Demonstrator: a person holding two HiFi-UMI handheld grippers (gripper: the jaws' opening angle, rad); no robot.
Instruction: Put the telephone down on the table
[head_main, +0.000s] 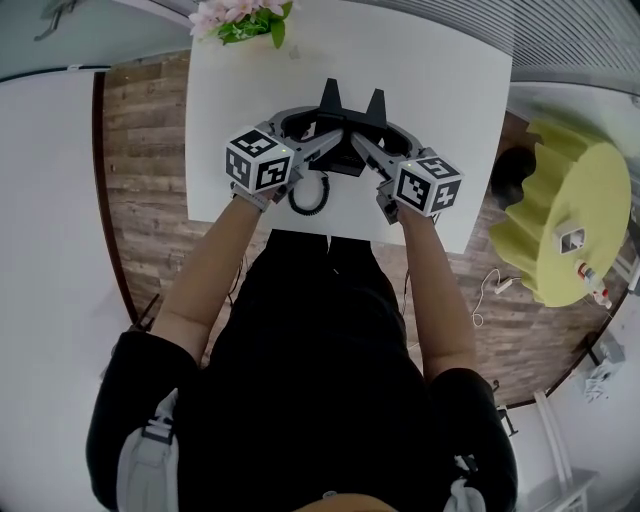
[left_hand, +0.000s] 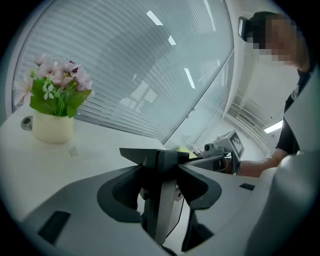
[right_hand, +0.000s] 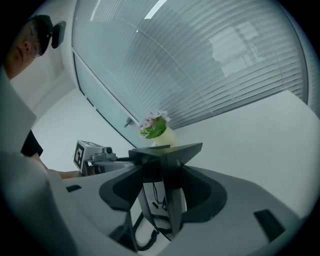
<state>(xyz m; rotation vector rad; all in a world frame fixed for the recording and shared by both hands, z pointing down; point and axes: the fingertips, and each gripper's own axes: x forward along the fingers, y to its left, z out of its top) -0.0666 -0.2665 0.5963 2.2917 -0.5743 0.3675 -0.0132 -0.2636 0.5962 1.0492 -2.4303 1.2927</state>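
- Lowering step: my left claw (head_main: 330, 143) and right claw (head_main: 368, 148) each pinch the telephone (head_main: 352, 122) over the table (head_main: 450, 80).
- Next: set it flat on the table, then spread both claws.

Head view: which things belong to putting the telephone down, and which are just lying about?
In the job: telephone, gripped by the left gripper and right gripper; its coiled cord; white table.
Just lying about: pot of flowers at the table's far edge; yellow-green furniture beside the table.
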